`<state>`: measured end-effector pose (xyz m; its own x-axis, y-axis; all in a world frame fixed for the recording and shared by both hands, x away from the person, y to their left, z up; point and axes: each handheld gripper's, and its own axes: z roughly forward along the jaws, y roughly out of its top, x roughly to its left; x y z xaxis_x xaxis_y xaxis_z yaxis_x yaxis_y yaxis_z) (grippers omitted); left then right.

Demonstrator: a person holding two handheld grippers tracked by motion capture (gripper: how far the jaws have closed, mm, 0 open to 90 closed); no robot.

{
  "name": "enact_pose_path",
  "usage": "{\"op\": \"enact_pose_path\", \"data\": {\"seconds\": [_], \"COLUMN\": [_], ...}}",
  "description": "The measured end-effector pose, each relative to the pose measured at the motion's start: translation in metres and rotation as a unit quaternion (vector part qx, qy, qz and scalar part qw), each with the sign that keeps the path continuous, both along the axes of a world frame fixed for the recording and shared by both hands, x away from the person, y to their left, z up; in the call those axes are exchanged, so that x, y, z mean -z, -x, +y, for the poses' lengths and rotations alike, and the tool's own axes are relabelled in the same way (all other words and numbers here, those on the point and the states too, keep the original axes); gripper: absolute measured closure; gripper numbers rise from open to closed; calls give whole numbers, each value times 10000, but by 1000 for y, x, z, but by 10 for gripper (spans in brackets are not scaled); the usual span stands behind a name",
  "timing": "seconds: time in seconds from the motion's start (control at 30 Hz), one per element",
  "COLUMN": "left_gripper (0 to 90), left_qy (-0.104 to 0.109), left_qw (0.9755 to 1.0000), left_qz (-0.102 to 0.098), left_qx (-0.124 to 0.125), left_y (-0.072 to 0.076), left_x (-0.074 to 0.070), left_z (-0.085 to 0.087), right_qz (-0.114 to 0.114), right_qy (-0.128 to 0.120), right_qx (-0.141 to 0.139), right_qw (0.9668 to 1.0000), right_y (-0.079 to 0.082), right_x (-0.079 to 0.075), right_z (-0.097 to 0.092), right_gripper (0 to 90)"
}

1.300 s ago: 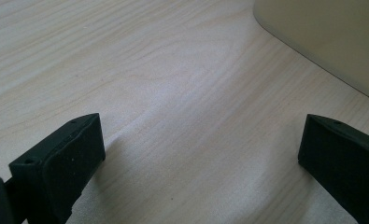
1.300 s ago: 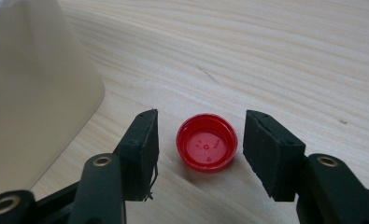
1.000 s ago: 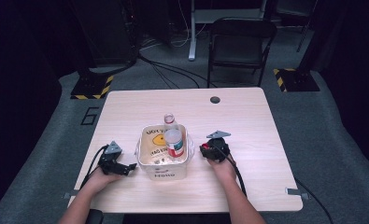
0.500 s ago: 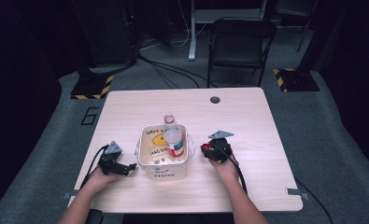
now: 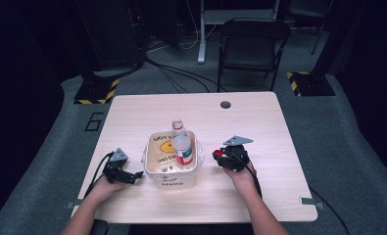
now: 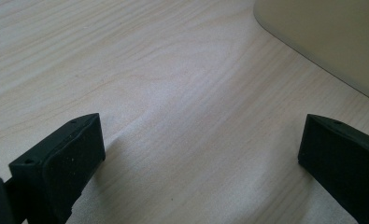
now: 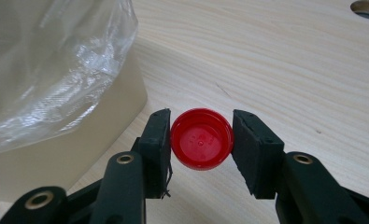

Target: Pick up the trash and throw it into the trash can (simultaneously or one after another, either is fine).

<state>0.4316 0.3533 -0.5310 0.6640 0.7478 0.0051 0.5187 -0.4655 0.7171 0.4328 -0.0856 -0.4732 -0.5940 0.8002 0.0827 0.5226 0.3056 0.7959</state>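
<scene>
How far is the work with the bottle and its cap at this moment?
Done: the bottle stands uncapped in the lined bin. In hand: the right gripper is shut on the red cap, beside the bin. Probably left: dropping the cap in. The left gripper rests open on the table.

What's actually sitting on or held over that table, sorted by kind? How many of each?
Bins: 1, cream bin lined with a clear bag
Bottles: 1, uncapped bottle standing in the bin
Caps: 1, red cap clamped in the right gripper
Grippers: 2, counting the left gripper
Total: 5
</scene>
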Motion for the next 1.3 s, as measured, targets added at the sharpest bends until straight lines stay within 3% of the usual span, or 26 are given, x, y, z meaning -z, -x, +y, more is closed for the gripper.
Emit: {"op": "enact_pose_path", "data": {"seconds": [0.63, 1.3], "left_gripper": [2, 2], "left_qy": [30, 18], "left_qw": [10000, 10000], "left_qz": [-9, 15], "left_qx": [-18, -9], "left_y": [0, 0], "left_x": [0, 0], "left_z": [0, 0], "right_qz": [-290, -513], "right_qy": [-26, -40], "right_qx": [-257, -529], "right_qw": [9992, 9973], "right_y": [18, 24], "right_x": [-33, -64], "right_z": [-3, 0], "right_gripper": [574, 574]}}
